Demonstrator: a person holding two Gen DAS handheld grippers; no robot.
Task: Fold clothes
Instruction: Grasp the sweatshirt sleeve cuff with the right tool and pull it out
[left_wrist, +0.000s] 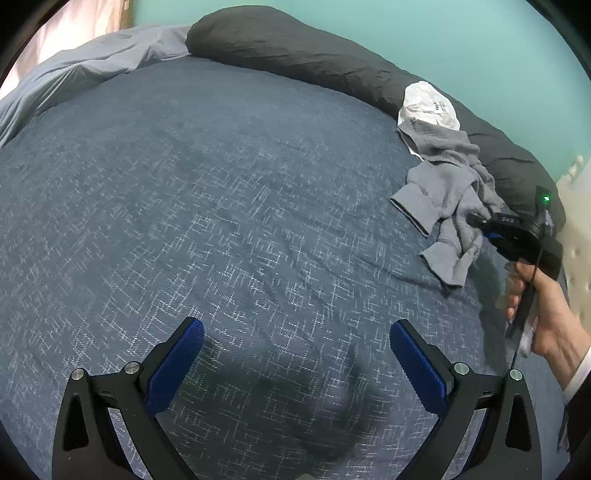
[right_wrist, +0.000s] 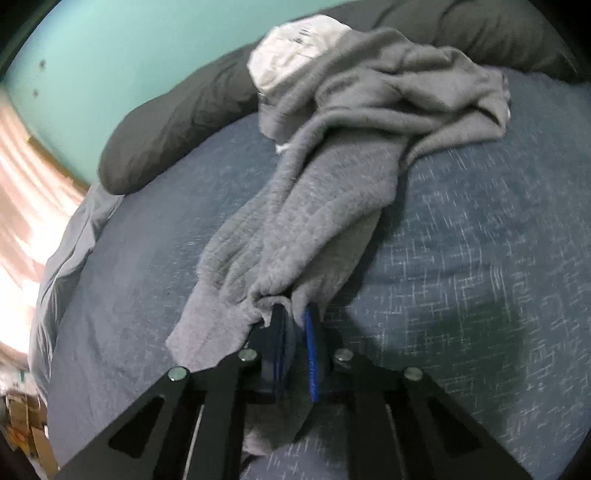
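Note:
A crumpled grey sweatshirt (left_wrist: 448, 192) lies at the right side of the blue bed cover (left_wrist: 221, 206), with a white garment (left_wrist: 428, 105) behind it. My left gripper (left_wrist: 296, 334) is open and empty, low over the bare cover. My right gripper (left_wrist: 476, 223) reaches into the sweatshirt from the right. In the right wrist view the right gripper (right_wrist: 293, 314) is shut on a bunched edge of the grey sweatshirt (right_wrist: 332, 177), which stretches away toward the white garment (right_wrist: 295, 48).
A long dark grey pillow (left_wrist: 314, 55) runs along the teal wall (left_wrist: 480, 44) behind the clothes. A light blue sheet (left_wrist: 74, 74) is bunched at the far left. Boxes (right_wrist: 22, 424) stand on the floor beside the bed.

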